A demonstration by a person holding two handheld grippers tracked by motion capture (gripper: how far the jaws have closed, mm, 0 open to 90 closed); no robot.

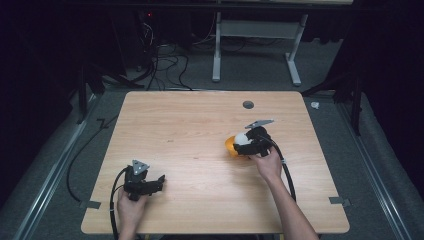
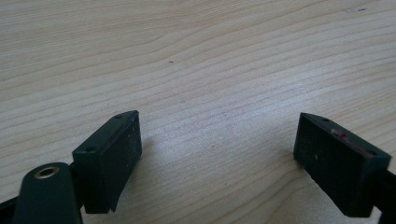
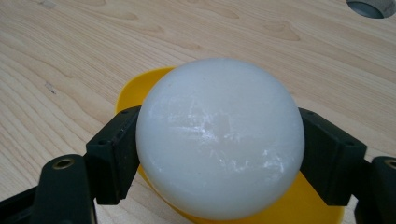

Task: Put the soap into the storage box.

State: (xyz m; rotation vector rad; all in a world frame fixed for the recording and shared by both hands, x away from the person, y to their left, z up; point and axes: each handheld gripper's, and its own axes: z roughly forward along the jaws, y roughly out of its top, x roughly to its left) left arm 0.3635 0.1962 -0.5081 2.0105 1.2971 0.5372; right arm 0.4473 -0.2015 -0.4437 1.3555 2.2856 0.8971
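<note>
Two grippers on the wooden table. Right gripper jaws spread around a white ball, pressing both its sides, held over a yellow dish at the table's right-middle. Left gripper jaws wide apart, nothing between, resting low at the near-left. Grey round hole near far edge. Dark room, cables and a white frame on the floor behind.

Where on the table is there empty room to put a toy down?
Most of the table is bare: the whole far left part, and the middle between the left gripper and the yellow dish. It is crowded only where the right gripper holds the white ball over that dish.
</note>
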